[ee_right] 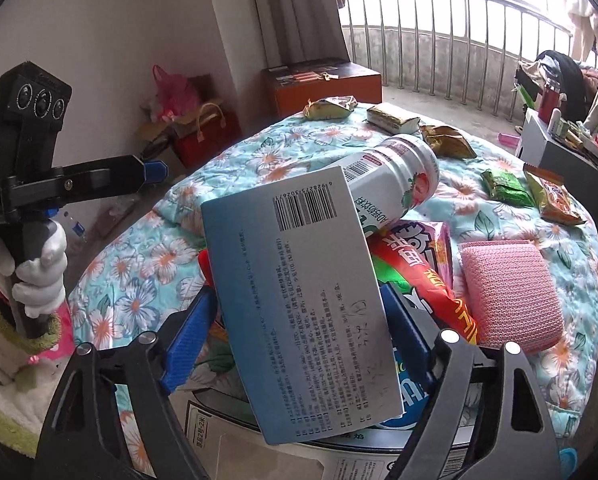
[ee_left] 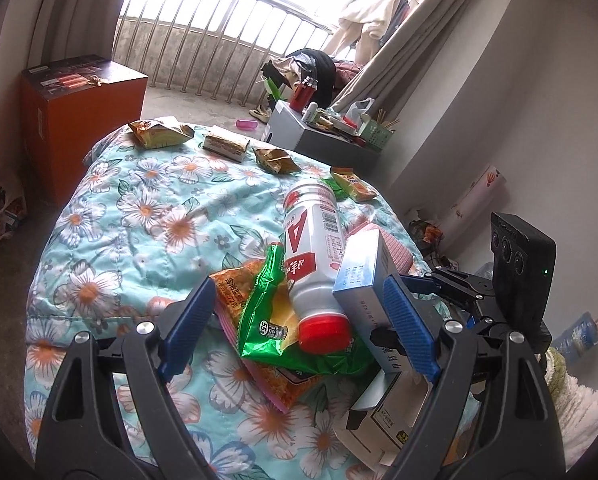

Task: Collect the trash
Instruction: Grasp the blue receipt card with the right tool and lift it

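Note:
A pile of trash lies on the floral quilt (ee_left: 139, 220): a white bottle with a red cap (ee_left: 315, 248), a green snack bag (ee_left: 275, 320) and an orange snack bag (ee_left: 235, 284). My left gripper (ee_left: 297, 324) hangs open just above this pile, with the bottle's cap and the green bag between its fingers, untouched. A blue-and-white box (ee_right: 299, 300) stands tilted above the pile, and my right gripper (ee_right: 297, 328) is shut on its two sides. The same box (ee_left: 359, 276) shows beside the left gripper's right pad. The box hides part of the bottle (ee_right: 403, 164).
More wrappers (ee_left: 159, 132) and a small carton (ee_left: 225, 146) lie at the quilt's far edge. A pink pad (ee_right: 507, 288) lies right of the pile, over a flat printed package (ee_left: 383, 420). An orange cabinet (ee_left: 83, 120) and a cluttered grey table (ee_left: 331, 136) stand beyond.

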### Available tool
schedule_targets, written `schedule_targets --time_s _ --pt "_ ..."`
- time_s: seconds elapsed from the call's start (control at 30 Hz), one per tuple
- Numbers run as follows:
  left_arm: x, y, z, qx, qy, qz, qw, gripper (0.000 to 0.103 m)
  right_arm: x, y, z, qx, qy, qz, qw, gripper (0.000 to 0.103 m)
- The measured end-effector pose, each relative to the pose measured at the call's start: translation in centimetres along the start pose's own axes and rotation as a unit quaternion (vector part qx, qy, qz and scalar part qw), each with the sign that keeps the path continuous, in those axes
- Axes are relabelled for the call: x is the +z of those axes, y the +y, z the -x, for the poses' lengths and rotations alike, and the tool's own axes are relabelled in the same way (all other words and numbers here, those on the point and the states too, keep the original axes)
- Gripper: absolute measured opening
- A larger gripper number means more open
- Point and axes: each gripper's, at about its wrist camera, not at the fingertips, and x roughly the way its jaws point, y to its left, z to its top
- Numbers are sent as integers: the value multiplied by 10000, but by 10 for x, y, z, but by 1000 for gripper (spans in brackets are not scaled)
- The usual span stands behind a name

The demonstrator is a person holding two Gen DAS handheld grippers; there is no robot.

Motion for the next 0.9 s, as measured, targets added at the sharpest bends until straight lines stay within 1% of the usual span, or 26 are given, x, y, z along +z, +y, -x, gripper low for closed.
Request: schedule_targets --time_s 0.13,0.27,0.4,0.5,0.6,0.67,0.73,0.8,0.83,0.9 --pt "2 1 1 31 -51 28 10000 81 -2 -5 6 145 -221 -317 9991 76" --pt "4 -1 6 55 -129 28 9999 81 -6 -16 24 307 -632 -877 9937 76" --pt "10 -12 7 -1 -181 -83 9998 81 -17 -35 60 452 -1240 -1623 9779 76" --pt "17 -27 4 -134 -168 -279 9994 81 -34 -48 97 414 -1667 -2099 9625 76" --pt "24 -47 -4 -272 -105 -548 9981 81 -55 -57 131 134 -1883 -2447 9510 76" --pt "29 -63 -14 -356 31 -706 9969 81 -74 -64 151 -99 -1942 -2703 9429 76" --pt "34 -77 -27 -407 195 -838 9955 81 -92 -71 164 -257 -1895 -3006 9344 76" --pt "41 -94 -42 -548 375 -980 9930 81 -113 -79 170 -466 -1774 -3341 9245 76" --pt "44 -102 -50 -593 506 -1046 9915 81 -123 -81 169 -571 -1687 -3467 9209 76" --pt "50 -120 -73 -551 849 -1155 9881 81 -142 -89 164 -799 -1532 -3748 9109 76"
